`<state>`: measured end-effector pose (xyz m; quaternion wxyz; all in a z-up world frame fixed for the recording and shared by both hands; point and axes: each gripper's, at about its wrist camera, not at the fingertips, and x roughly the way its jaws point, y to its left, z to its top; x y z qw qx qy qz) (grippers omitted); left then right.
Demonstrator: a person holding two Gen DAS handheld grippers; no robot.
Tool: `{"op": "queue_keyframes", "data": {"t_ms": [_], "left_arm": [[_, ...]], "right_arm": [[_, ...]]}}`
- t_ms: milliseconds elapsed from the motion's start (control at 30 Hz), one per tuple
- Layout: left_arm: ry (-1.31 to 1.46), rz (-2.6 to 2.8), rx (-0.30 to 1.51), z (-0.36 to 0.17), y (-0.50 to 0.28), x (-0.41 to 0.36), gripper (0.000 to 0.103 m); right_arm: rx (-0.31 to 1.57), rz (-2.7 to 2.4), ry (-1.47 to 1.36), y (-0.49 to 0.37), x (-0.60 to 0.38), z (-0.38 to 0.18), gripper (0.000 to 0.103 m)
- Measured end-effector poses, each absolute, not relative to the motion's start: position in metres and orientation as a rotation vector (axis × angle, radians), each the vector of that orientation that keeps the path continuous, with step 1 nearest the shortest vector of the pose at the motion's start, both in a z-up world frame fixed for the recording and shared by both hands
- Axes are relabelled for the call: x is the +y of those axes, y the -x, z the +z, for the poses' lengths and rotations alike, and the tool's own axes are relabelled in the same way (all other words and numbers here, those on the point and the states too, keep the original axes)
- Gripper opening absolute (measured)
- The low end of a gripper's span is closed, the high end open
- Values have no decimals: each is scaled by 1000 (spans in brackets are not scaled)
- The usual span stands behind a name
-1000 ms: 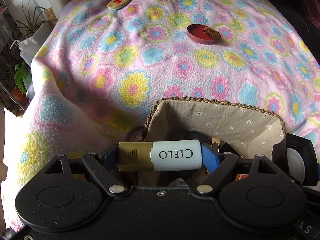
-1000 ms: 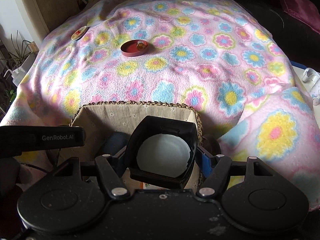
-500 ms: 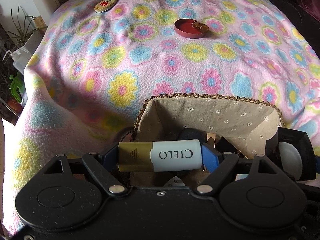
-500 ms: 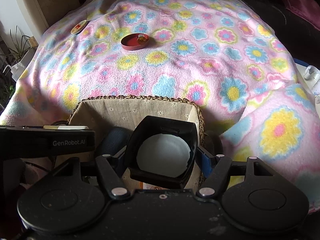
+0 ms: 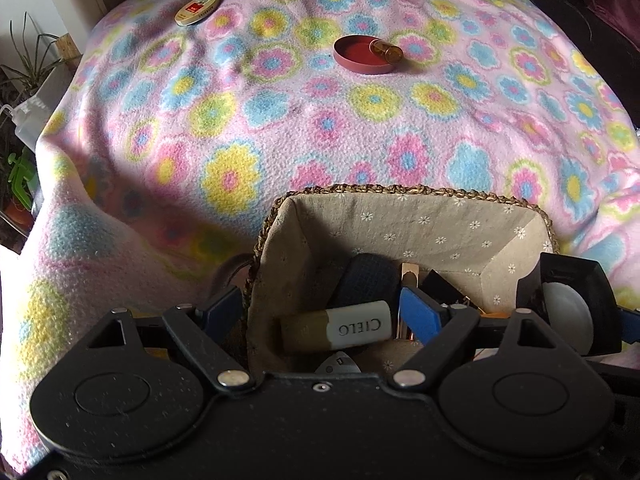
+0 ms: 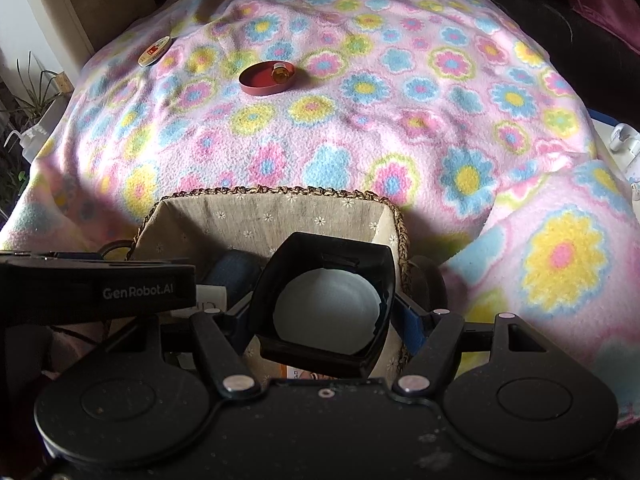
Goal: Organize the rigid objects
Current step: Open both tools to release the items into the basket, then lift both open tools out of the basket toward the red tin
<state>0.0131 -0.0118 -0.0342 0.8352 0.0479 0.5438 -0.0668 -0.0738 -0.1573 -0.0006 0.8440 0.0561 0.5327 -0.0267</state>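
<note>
Here the left gripper (image 5: 322,312) has just been opening its jaws, and the CIELO tube (image 5: 338,330) lies free between them inside the basket (image 5: 420,194), touching neither blue pad. The right gripper (image 6: 326,314) is clamped on a black box (image 6: 326,308) with a white disc inside, held over the basket's right end. Farther off on the flowered blanket (image 5: 280,128) sit a red lid (image 5: 362,56) with an amber vial (image 5: 388,51) and a round tin (image 5: 196,9).
</note>
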Motion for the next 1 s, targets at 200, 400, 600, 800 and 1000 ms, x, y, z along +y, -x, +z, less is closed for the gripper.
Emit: {"op": "queue_keyframes", "data": {"t_ms": [200,400,600,800,1000], "left_arm": [[-93,-143,1145,-33,-13,-10,85],[-73,-142,1117,-28,-12,-8,85],[-33,-127,1059,-20,-9,-2,85],[-9,-107,1038,-17,-9,2,85],[-14,-96,1036,-16,-9,2,85]], "right_arm": [[1114,-56,-126,74,-158,0,71],[1105,-60,-133,75,-159,1,71],[1044,-65,-125,79,-157,8,75],[982,-60,-103,83,-153,14,80],[983,-59,-104,82,-153,14,80]]}}
